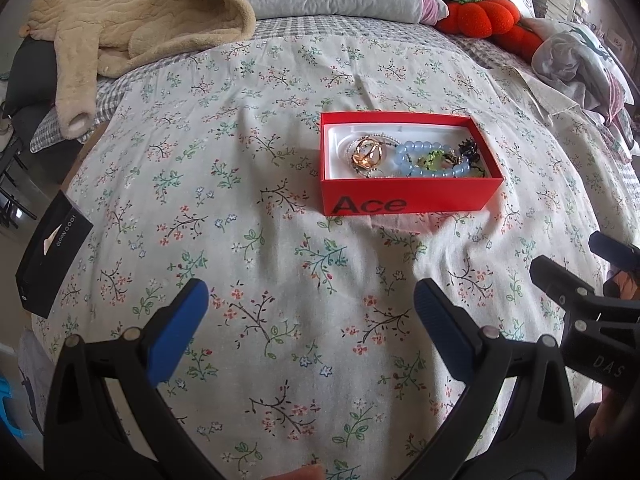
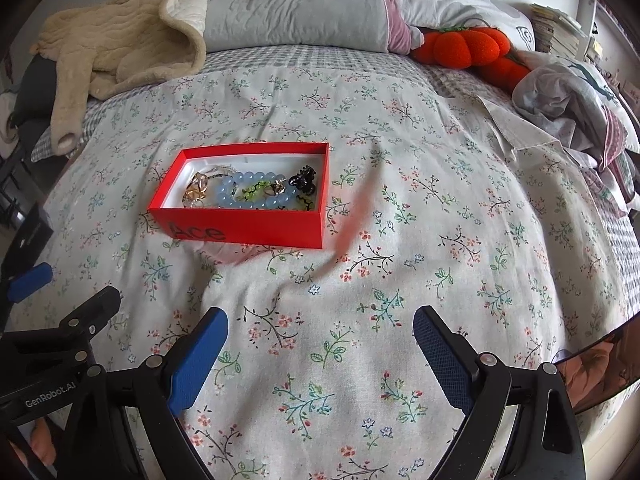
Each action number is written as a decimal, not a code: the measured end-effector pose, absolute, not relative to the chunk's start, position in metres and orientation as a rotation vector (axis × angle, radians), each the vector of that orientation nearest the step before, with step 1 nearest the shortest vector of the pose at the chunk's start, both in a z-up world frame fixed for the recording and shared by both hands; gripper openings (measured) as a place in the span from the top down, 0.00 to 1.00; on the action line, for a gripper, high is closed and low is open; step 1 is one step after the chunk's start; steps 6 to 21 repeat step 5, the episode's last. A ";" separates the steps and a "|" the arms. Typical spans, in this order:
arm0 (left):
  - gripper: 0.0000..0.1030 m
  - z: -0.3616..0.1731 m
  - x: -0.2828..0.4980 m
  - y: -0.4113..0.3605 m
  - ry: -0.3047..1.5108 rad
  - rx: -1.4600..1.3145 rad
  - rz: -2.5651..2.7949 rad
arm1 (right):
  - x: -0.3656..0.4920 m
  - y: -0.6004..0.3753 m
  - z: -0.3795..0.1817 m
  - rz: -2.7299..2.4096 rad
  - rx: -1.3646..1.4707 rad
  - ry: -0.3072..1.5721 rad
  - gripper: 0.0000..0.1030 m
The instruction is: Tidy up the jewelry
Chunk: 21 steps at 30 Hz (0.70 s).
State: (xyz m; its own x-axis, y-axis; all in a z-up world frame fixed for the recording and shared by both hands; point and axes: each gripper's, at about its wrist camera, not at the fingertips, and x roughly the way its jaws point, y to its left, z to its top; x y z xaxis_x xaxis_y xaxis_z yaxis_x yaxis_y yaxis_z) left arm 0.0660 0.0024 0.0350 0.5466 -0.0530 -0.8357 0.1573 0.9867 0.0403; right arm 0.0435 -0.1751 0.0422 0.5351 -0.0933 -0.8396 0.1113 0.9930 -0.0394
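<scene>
Two grippers are hovering over a bed whose floral sheet (image 1: 248, 184) is lying wrinkled under everything you are working with. At the far end a grey pillow (image 2: 296, 4) is leaning against the head of the bed, with a beige fleece garment (image 1: 120, 20) sprawling to its left and an orange plush toy (image 2: 468, 46) sitting to its right. Crumpled clothing (image 2: 568, 96) is piling up along the right edge. Near the middle of the sheet the red box (image 1: 400, 200), printed "Ace" on its near wall, is sitting open, well ahead of both sets of fingers. Inside it the jewelry is lying bunched together: a blue bead bracelet (image 1: 432, 160) is curling around a small green piece, gold rings (image 1: 368, 154) are resting at the left end, and a black hair clip (image 2: 302, 178) is sitting at the right end. A black box (image 1: 52, 252) is lying at the left edge of the sheet. Your left gripper (image 1: 312, 308) is spread wide, gripping nothing. Your right gripper (image 2: 320, 332) is likewise spread, fingers apart over bare sheet, just beside the left one
</scene>
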 end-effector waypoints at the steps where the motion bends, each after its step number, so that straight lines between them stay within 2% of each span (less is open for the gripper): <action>1: 0.01 0.035 0.066 0.002 0.989 0.116 -0.127 | 0.044 -0.176 0.042 -0.122 0.024 0.999 0.08; 21: 0.01 0.036 0.066 0.003 0.995 0.101 -0.135 | 0.044 -0.175 0.041 -0.121 0.024 1.002 0.08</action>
